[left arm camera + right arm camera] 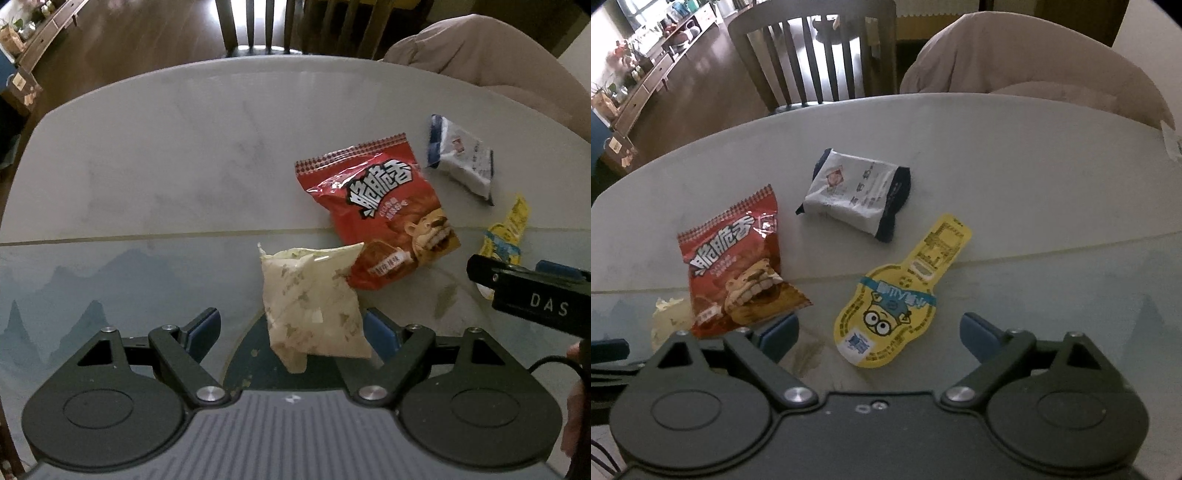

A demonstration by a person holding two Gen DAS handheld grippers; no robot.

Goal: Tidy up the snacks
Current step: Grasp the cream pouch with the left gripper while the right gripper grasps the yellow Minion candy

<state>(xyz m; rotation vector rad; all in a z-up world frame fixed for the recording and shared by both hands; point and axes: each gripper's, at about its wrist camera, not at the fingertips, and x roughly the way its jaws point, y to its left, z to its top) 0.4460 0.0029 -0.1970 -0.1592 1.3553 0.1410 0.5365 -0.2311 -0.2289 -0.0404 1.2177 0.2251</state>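
Observation:
Four snacks lie on a pale round table (166, 155). A cream packet (314, 306) lies between the fingers of my open left gripper (295, 332), nearer its right finger. A red crisp bag (380, 210) overlaps the cream packet's far corner; it also shows in the right wrist view (735, 266). A white and dark blue packet (857, 192) lies farther back. A yellow Minion pouch (897, 306) lies between the fingers of my open right gripper (879, 332). The right gripper's body (532, 295) shows at the right edge of the left wrist view.
A wooden chair (820, 55) stands behind the table. A beige cloth-covered seat (1015, 62) is at the back right. A low sideboard with plants (639, 81) stands far left. The near table part has a blue mountain print (74, 295).

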